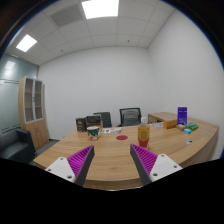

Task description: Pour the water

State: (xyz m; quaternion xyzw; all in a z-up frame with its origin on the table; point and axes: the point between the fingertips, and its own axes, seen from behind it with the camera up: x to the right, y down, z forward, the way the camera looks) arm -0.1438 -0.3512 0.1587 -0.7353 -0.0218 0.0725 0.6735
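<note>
An orange cup [143,135] standing upright on the wooden tabletop [115,158], beyond the jaws and a little to the right of the gap between them, long axis vertical, mouth upward. Too small to tell if any water inside. Further left, beyond the left finger, a green cup [93,131], also upright. Between the two cups, a flat red round thing [122,138] lying on the tabletop, hard to make out.

Gripper [112,163] held low over the near edge of the tabletop, jaws open, nothing between them, purple pads [80,160] facing inward across a wide gap.

Well beyond the right finger, a purple box [182,116] standing upright at the far right part of the tabletop, with some small coloured items [189,128] just beside it, not clear what. Behind the tabletop, two dark office chairs [118,118] against a white wall. Far off to the left, a wooden cabinet [35,112] with glass doors. Above, a white ceiling with bright panel lights [99,8]. Near edge of the tabletop partly hidden by the fingers.
</note>
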